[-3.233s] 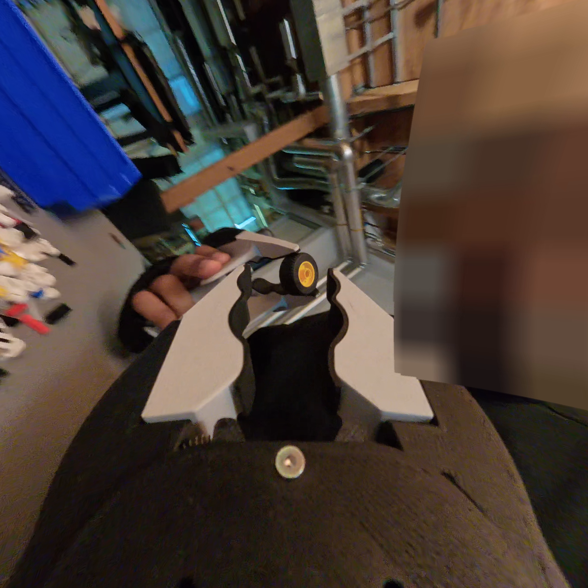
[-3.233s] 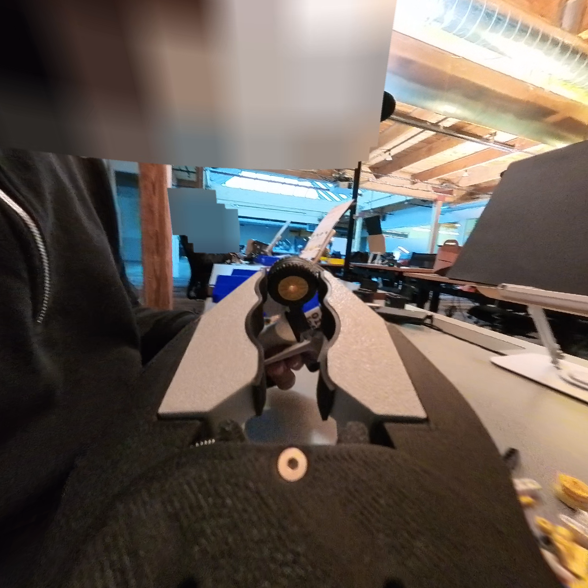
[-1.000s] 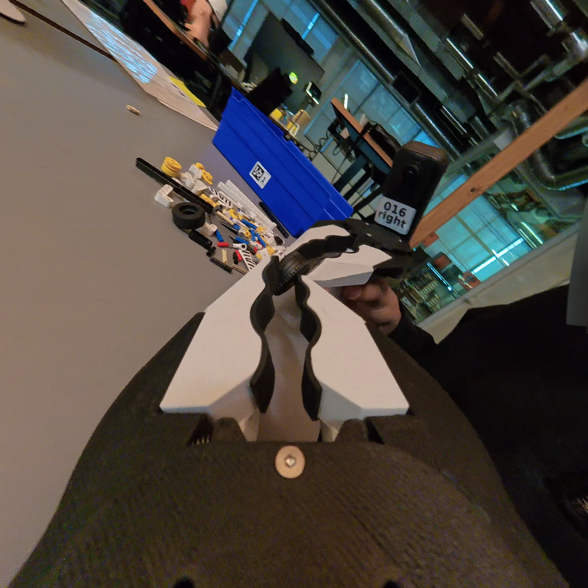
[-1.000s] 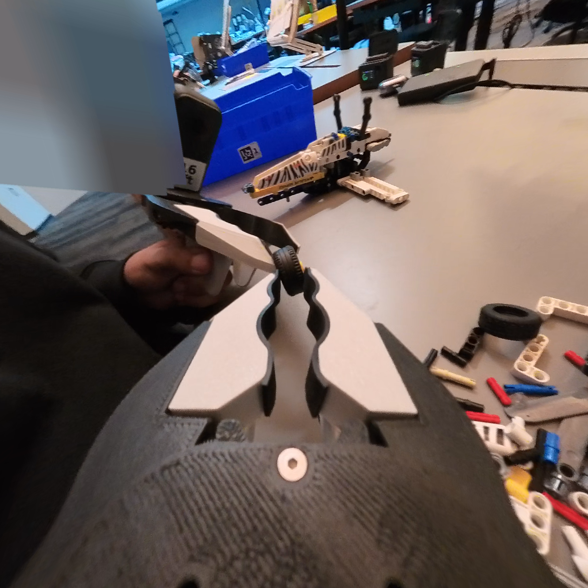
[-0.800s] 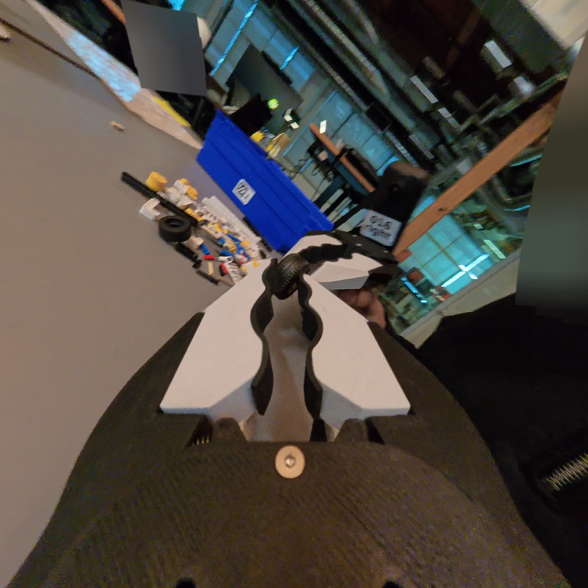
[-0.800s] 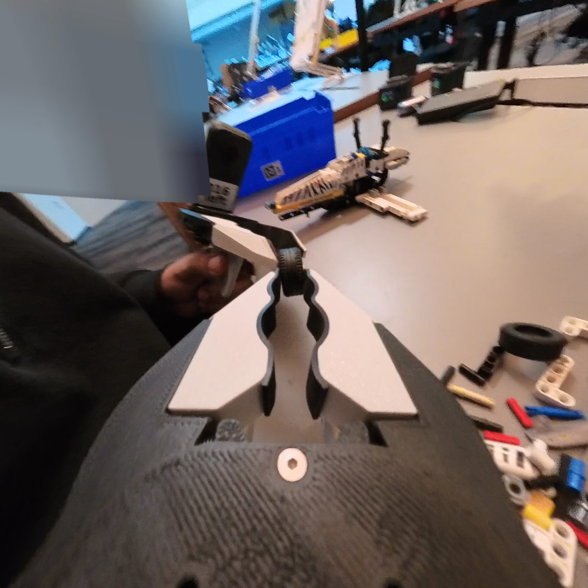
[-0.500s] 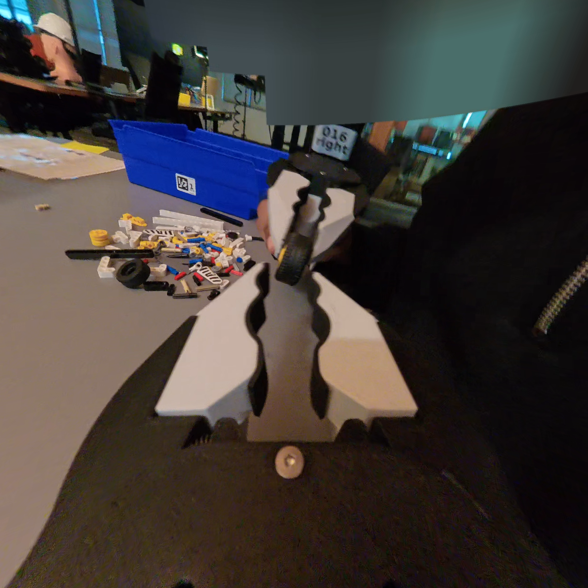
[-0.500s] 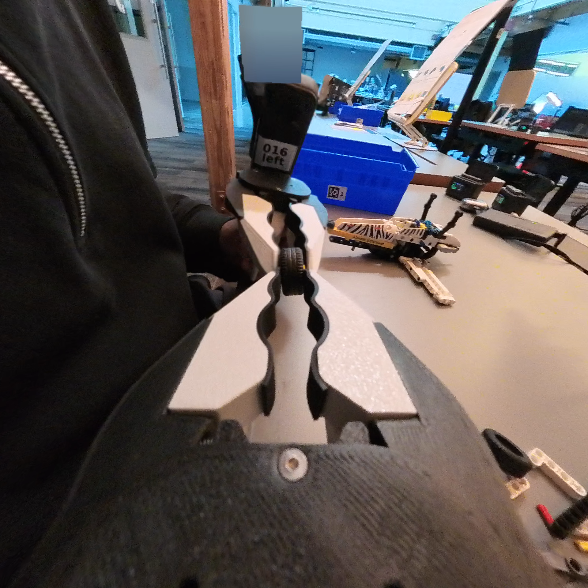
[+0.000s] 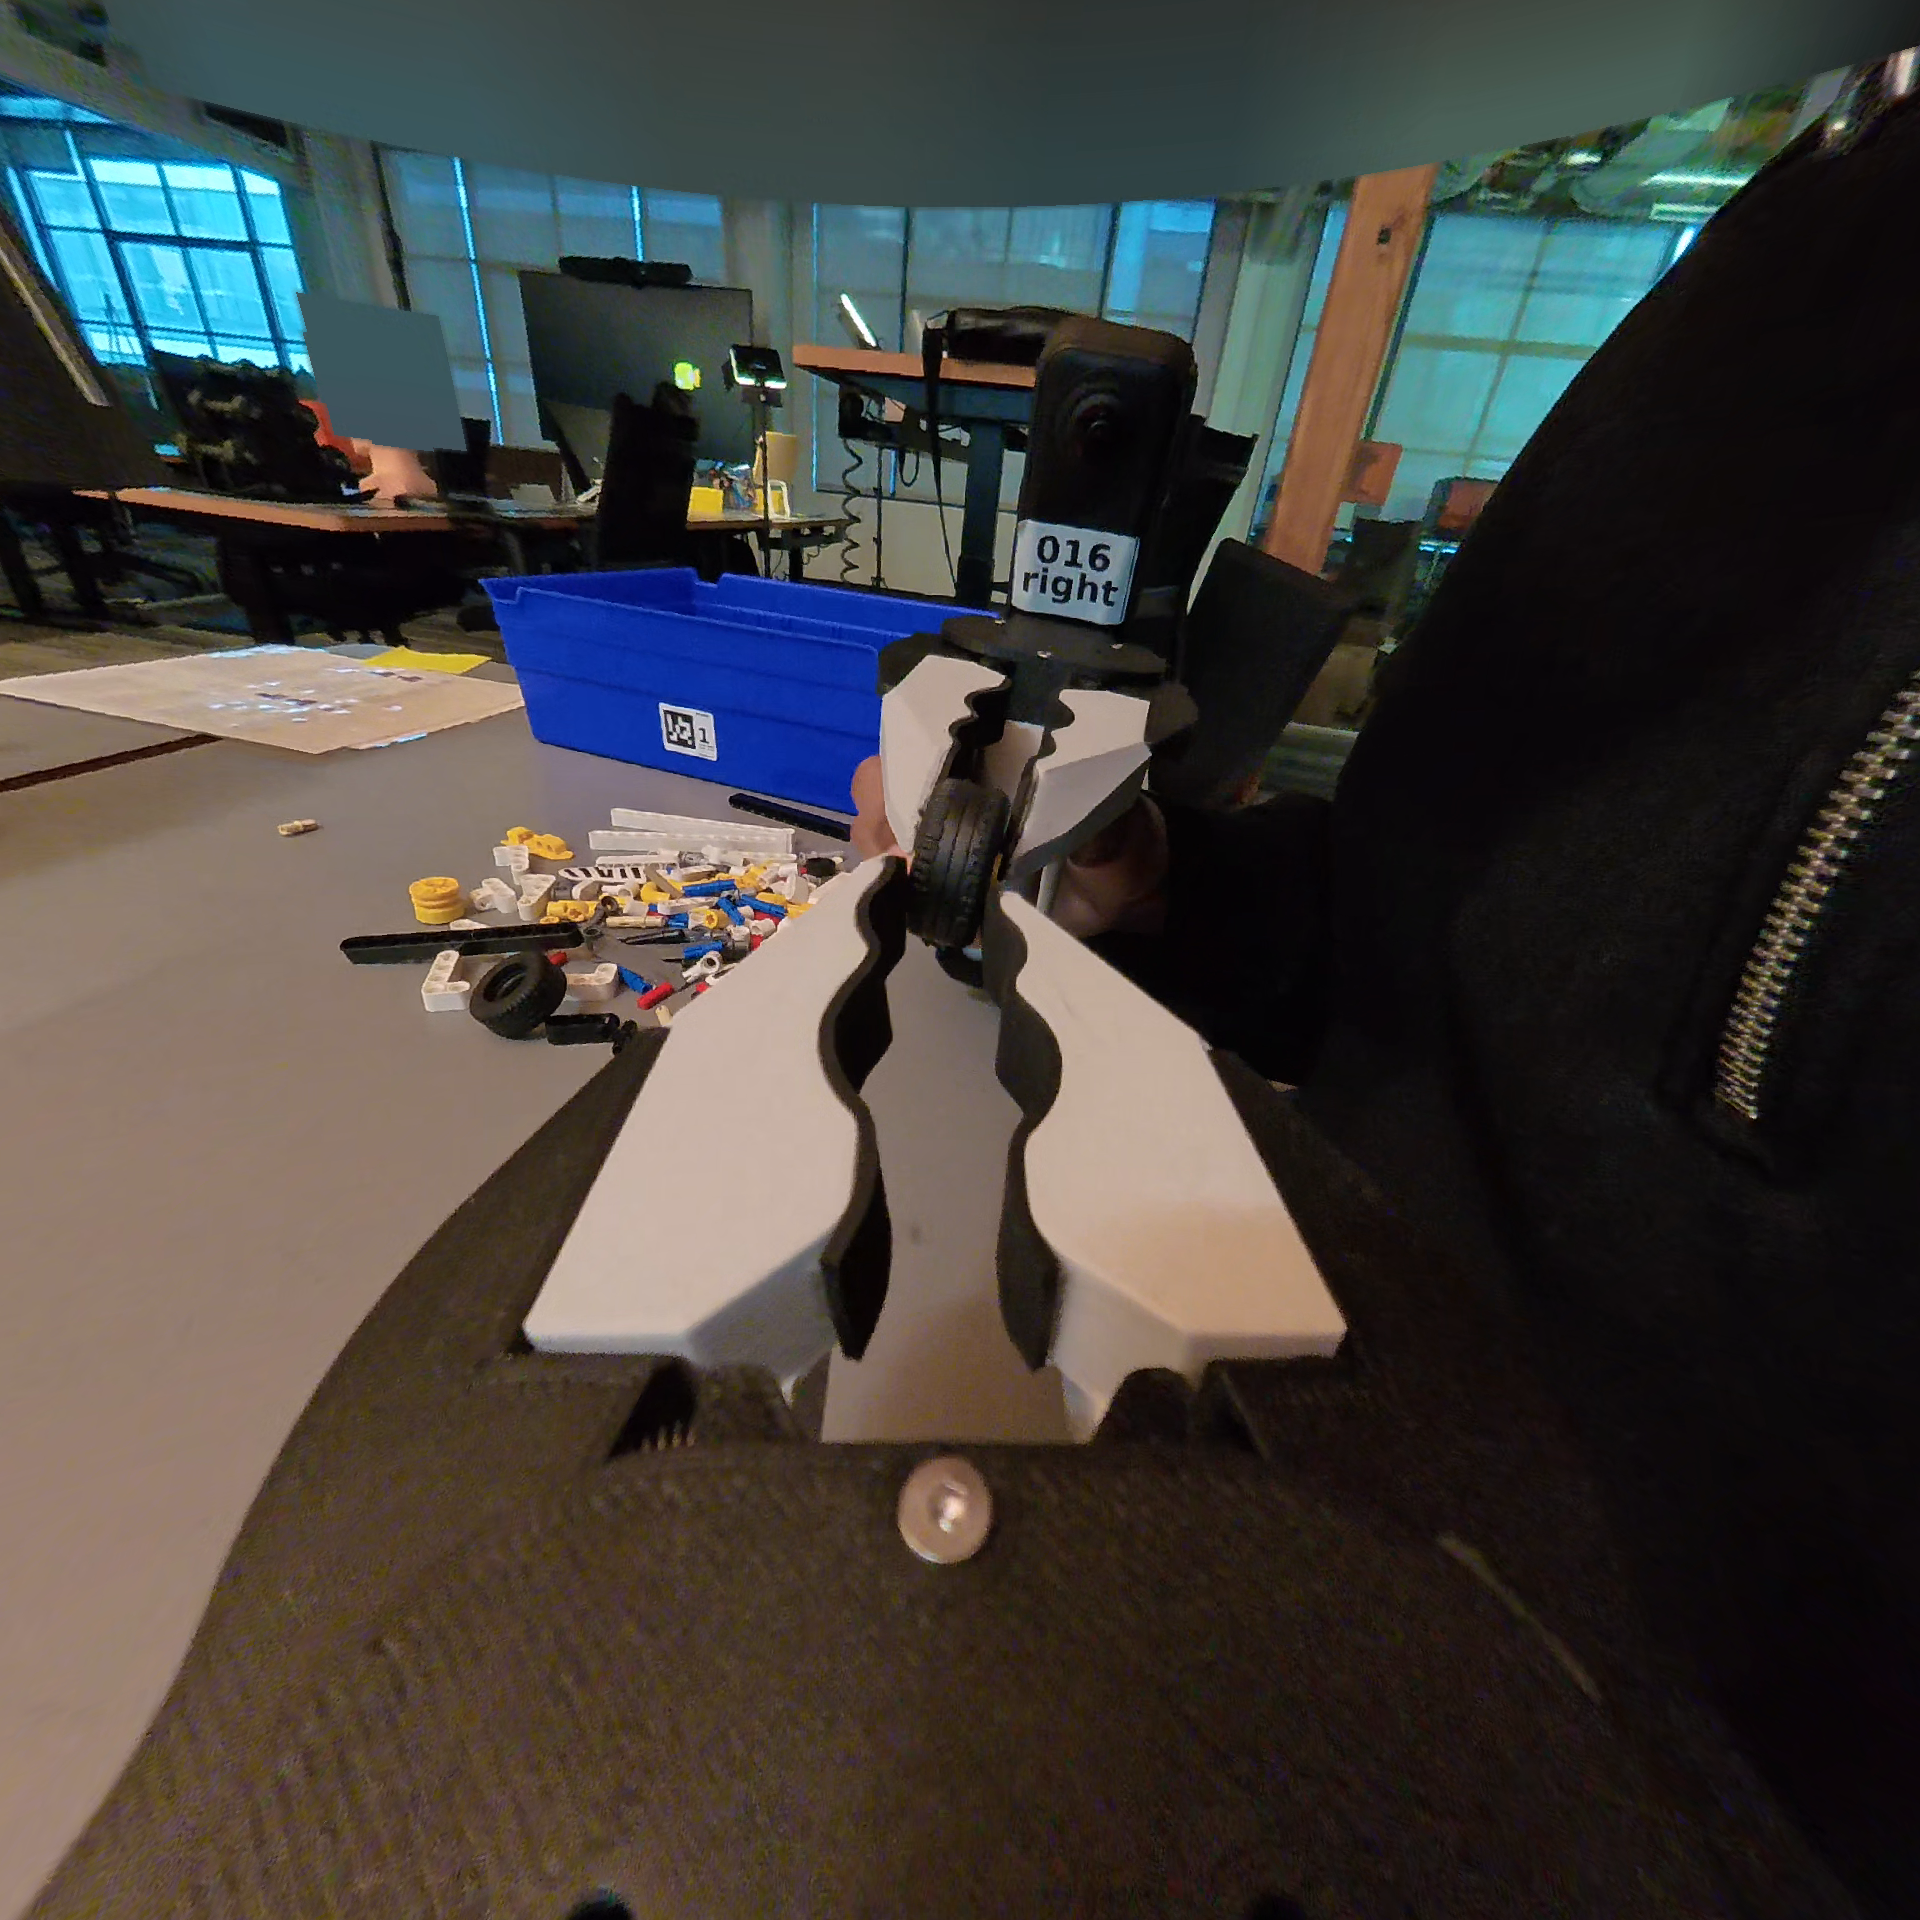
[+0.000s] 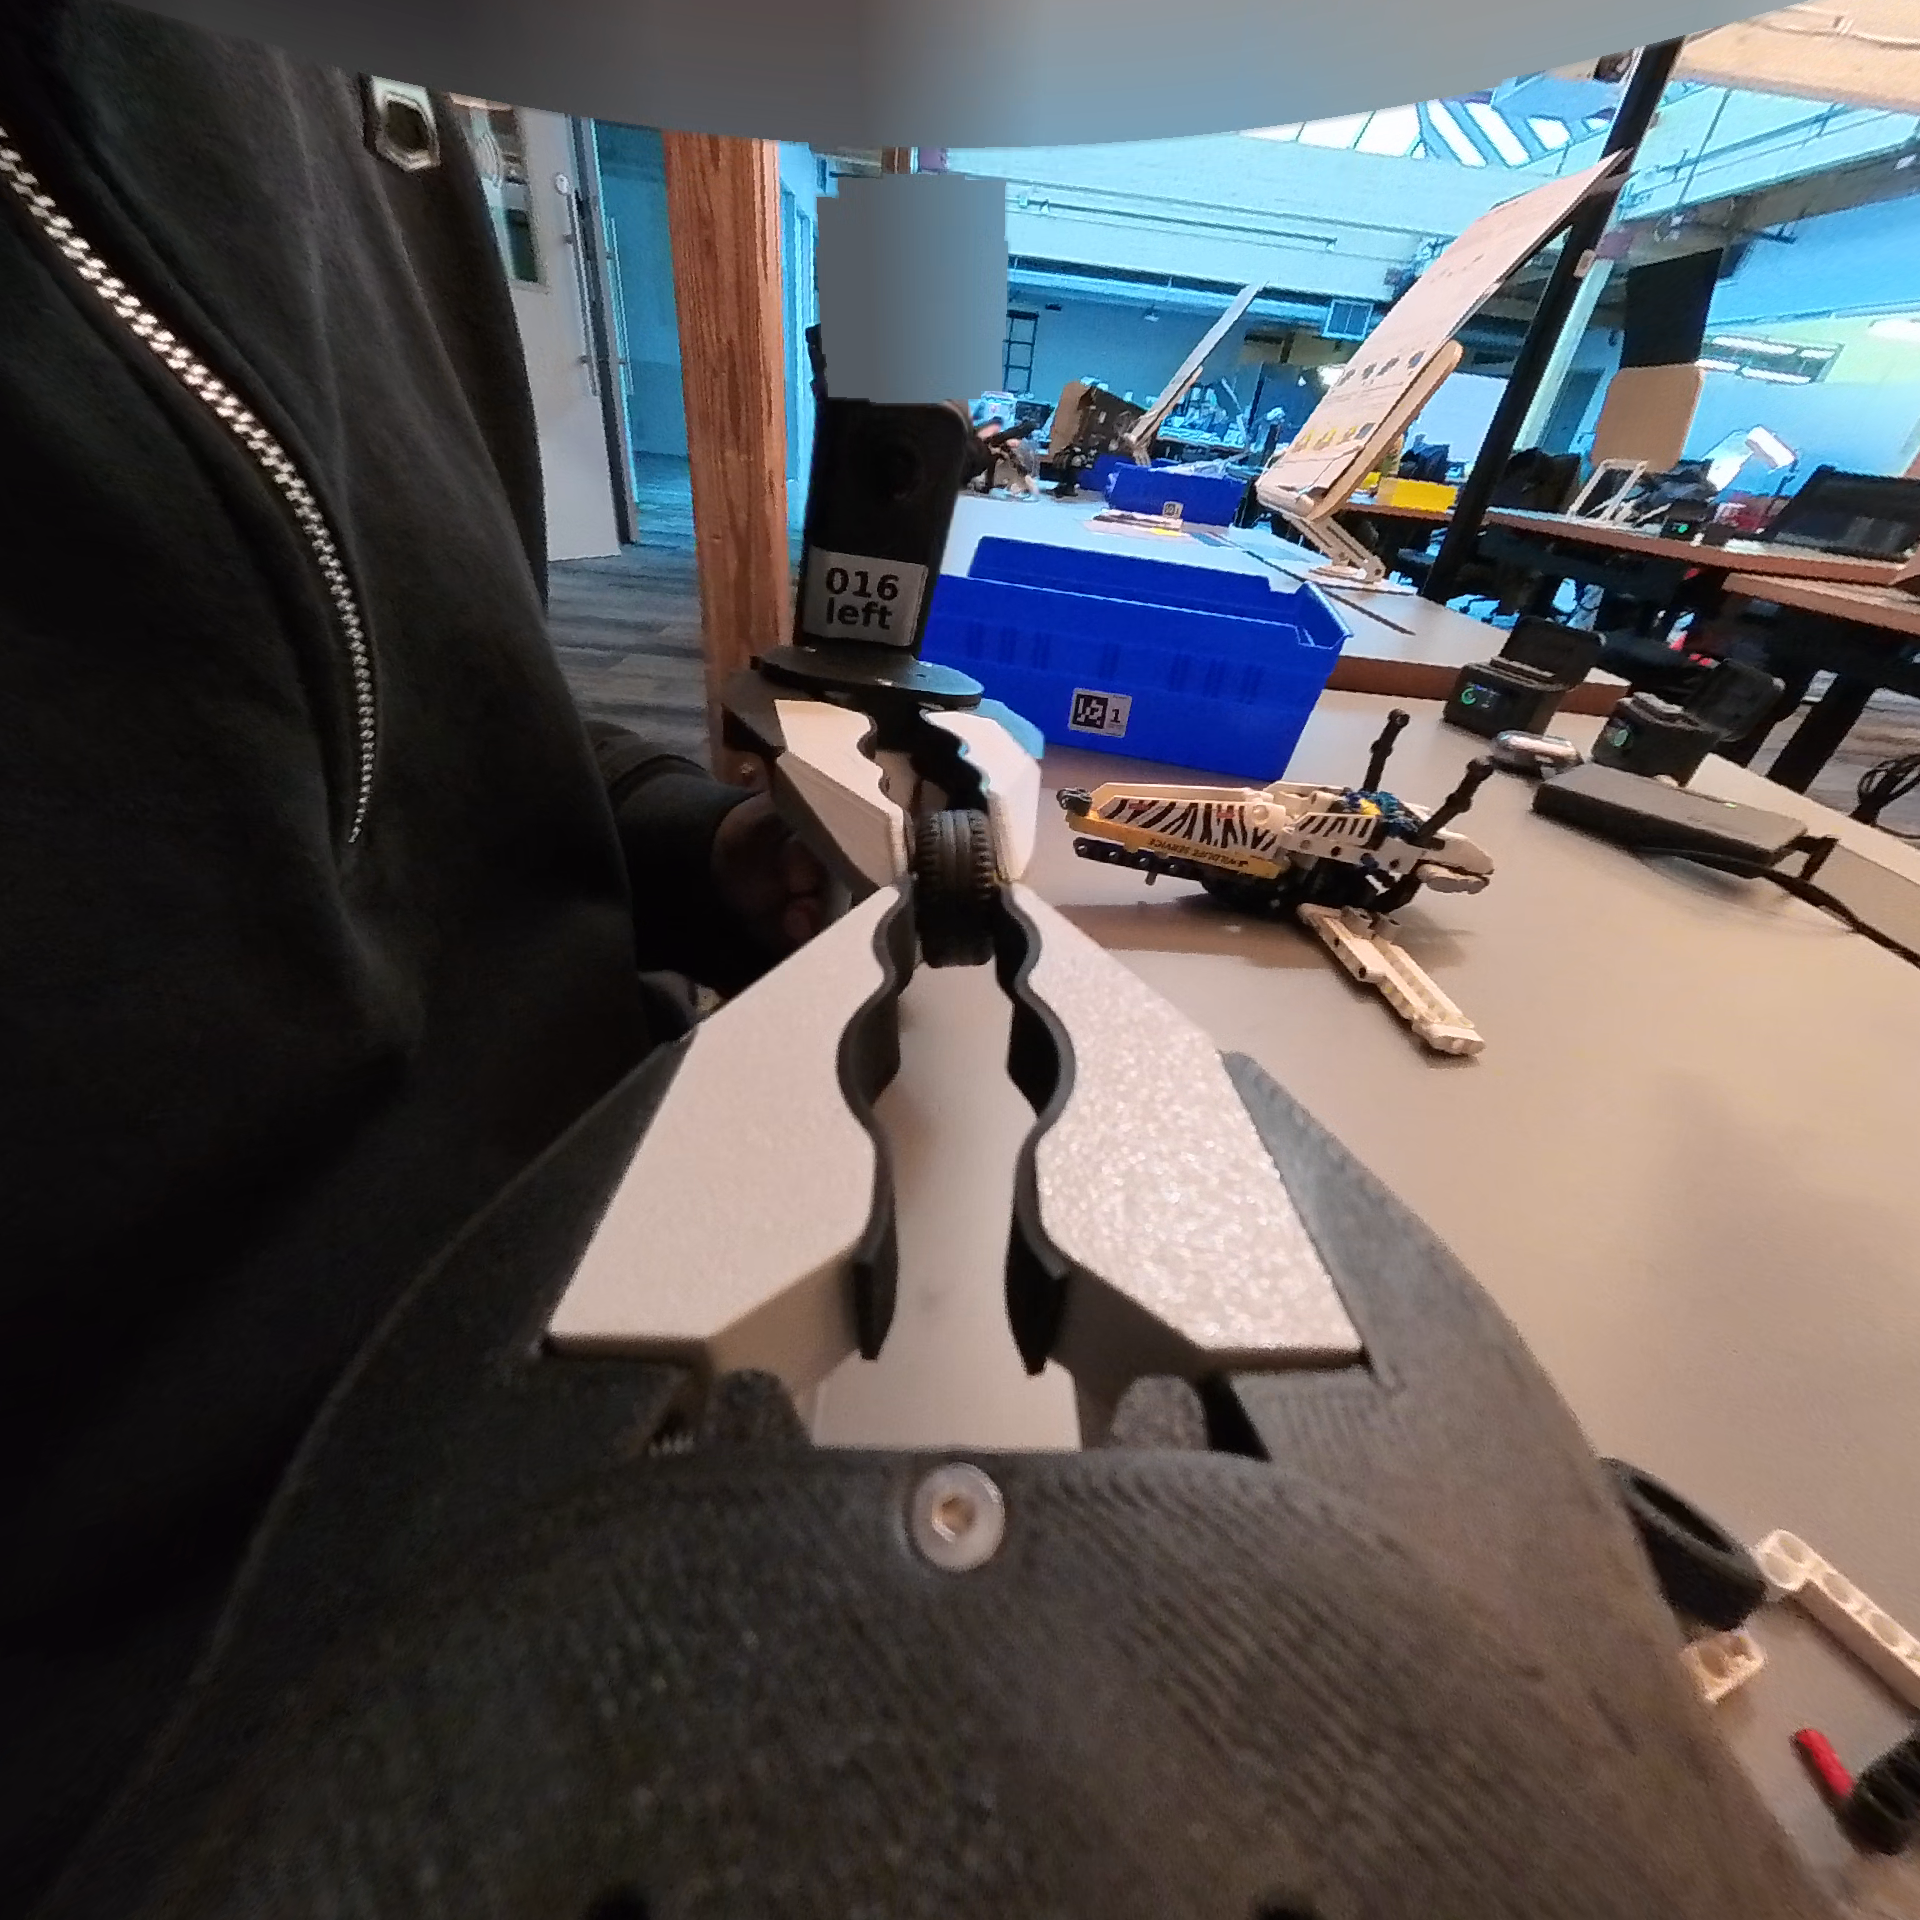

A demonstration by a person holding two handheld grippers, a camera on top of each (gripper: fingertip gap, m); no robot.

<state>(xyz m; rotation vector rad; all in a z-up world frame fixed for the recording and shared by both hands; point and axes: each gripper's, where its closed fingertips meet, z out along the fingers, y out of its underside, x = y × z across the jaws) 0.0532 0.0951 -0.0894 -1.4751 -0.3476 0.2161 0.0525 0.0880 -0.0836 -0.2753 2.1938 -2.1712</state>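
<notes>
Left wrist view: the left gripper [image 9: 951, 914] points at the right gripper [image 9: 971, 821], tip to tip. A black wheel [image 9: 954, 868] stands between the two pairs of fingertips. The right gripper's fingers clamp its sides. The left gripper's fingertips sit on either side of its lower edge, closed narrowly; whether both pads press cannot be told here. To the left of the gripper, loose parts [image 9: 623, 914] and a tyre [image 9: 516, 992] lie on the grey bench [image 9: 208, 1091]; a blue bin [image 9: 707, 665] stands beyond them.

Right wrist view: the right gripper [image 10: 954, 914] grips the wheel [image 10: 951, 868] across its tread, both pads against it. The left gripper [image 10: 951, 821], facing it, closes on the wheel's upper part. To the right, a zebra-striped model [image 10: 1268, 831] rests on the bench [image 10: 1558, 1091], the bin [image 10: 1132, 655] behind it.
</notes>
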